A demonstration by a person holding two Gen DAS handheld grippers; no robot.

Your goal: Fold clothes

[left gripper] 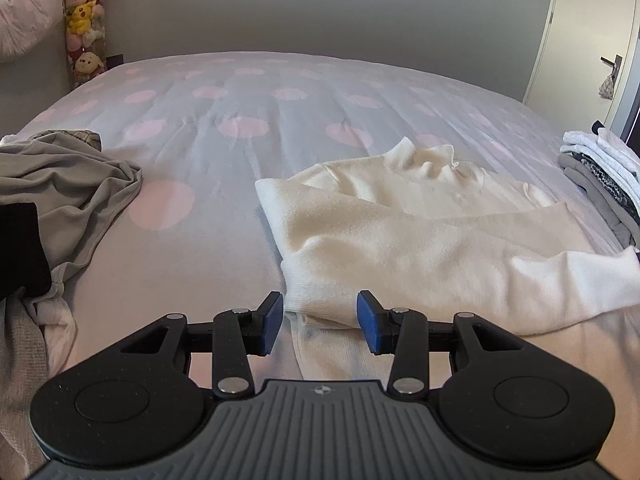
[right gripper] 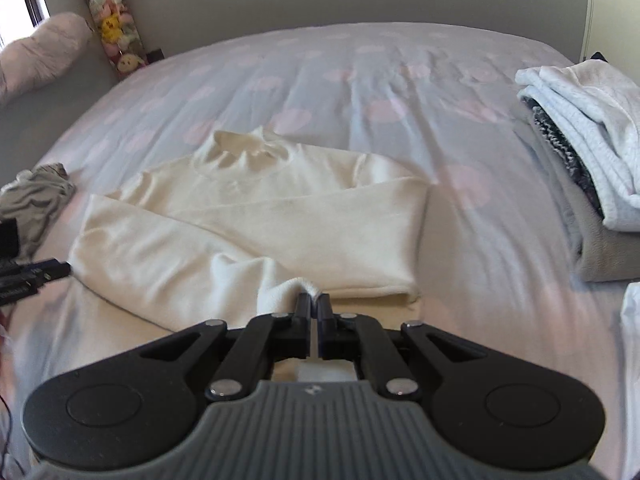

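The right hand-held gripper (right gripper: 313, 300), nearest the lens, is clenched on the cuff of a cream sweater (right gripper: 256, 216), its black fingers nearly meeting with a fold of white ribbed knit bunched up between their tips; the cuff is raised off the bed (right gripper: 400, 92) while the sleeve trails back to the left across the garment's lower edge. The left hand-held gripper (left gripper: 318, 322) stands partly open, its blue pads (left gripper: 370, 320) either side of the sweater's (left gripper: 400, 232) ribbed hem at the near left corner; the pads do not press on the cloth, and whether they brush it cannot be told from this angle. The sweater lies in the middle of the bed, collar away from the cameras, one sleeve folded across its front; the bedcover is pale lilac with large pink spots and shows long creases. A crumpled grey garment (left gripper: 68, 184) sits at the left edge of the bed, well apart from the sweater; a stack of folded clothes (right gripper: 592, 168), white on top of grey, rests at the right edge. A column of plush toys (left gripper: 84, 28) stands against the far wall beside a pink pillow (right gripper: 40, 52); a door with a handle (left gripper: 612, 64) shows at the far right in the left wrist view.
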